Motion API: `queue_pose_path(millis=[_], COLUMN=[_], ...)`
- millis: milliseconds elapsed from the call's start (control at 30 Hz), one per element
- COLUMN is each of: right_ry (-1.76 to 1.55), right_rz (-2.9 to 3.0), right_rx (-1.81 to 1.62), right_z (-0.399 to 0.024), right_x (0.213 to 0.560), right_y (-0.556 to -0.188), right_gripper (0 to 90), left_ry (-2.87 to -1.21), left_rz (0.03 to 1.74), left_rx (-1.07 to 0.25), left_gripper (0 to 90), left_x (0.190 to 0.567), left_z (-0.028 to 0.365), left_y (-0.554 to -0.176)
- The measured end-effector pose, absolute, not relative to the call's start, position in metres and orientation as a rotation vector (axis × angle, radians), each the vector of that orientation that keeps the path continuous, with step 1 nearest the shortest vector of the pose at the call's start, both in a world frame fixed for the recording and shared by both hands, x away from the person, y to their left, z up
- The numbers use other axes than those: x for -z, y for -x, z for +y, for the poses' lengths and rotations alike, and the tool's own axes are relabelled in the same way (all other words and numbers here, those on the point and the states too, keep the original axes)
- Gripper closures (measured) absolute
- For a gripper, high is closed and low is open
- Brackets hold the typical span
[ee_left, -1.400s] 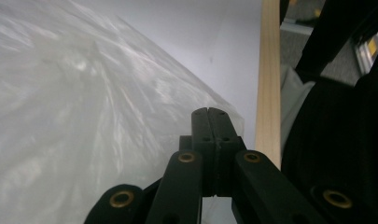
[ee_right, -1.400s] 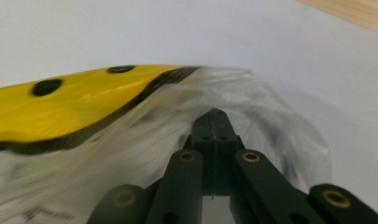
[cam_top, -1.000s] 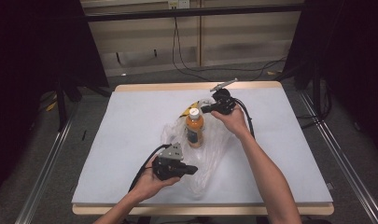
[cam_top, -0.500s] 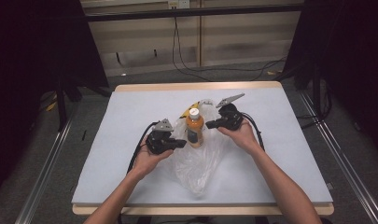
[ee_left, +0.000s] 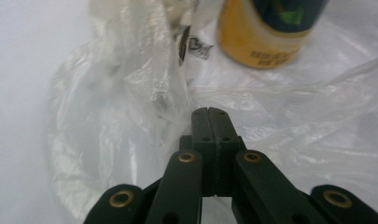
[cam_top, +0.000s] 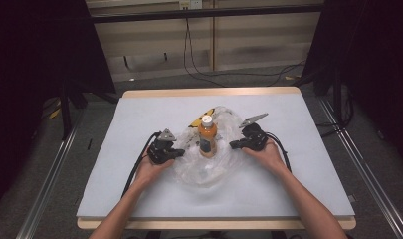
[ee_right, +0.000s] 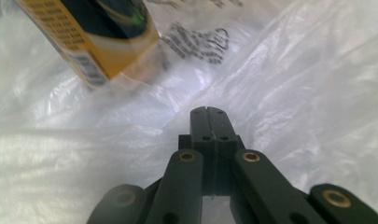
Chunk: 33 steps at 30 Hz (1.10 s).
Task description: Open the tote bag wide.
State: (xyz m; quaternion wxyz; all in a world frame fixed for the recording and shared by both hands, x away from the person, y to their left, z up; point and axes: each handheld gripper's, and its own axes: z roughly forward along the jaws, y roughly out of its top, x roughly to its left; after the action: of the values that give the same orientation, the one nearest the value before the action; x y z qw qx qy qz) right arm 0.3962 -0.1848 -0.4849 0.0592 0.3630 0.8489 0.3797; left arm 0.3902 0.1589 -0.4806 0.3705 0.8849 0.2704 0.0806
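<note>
Both grippers, left gripper (cam_top: 181,152) and right gripper (cam_top: 234,145), have jaws pressed together, flanking the orange bottle (cam_top: 207,137) standing upright on the clear plastic bag (cam_top: 209,172) mid-table (cam_top: 139,114)

High view: fixed above the person's side, facing forward and down, far enough to take in the whole surface (cam_top: 139,199). Left gripper view: rides the left gripper (ee_left: 208,112), close and low over the plastic bag (ee_left: 112,116). Right gripper view: rides the right gripper (ee_right: 207,111), equally close. All three share the bag and orange bottle (cam_top: 207,138).
</note>
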Motion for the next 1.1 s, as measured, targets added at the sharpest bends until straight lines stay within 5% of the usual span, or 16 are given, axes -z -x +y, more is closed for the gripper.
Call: queue_pose_path(millis=[467,933,1033,1100], right_ry=[-1.134,-1.071,-1.078,-1.08], right_rz=[2.507,2.336,2.292,2.252], right_rx=[-1.206,-1.471,-1.487,-1.501], right_z=[-0.201,-0.215,-0.221,-0.225], right_x=[0.485,0.447,0.44,0.436], right_y=[-0.39,-0.371,-0.363,-0.357], right_gripper=[90.0,90.0,89.9,76.1], left_ry=[-2.174,-1.997,-1.948,-1.938], left_rz=[0.724,0.624,0.66,0.638], left_rx=[-0.147,-0.174,-0.191,-0.248], left_gripper=[90.0,89.7,74.6,75.6], left_x=[0.48,0.447,0.446,0.441], left_z=[0.179,0.184,0.19,0.193], left_y=[-0.394,-0.371,-0.369,-0.365])
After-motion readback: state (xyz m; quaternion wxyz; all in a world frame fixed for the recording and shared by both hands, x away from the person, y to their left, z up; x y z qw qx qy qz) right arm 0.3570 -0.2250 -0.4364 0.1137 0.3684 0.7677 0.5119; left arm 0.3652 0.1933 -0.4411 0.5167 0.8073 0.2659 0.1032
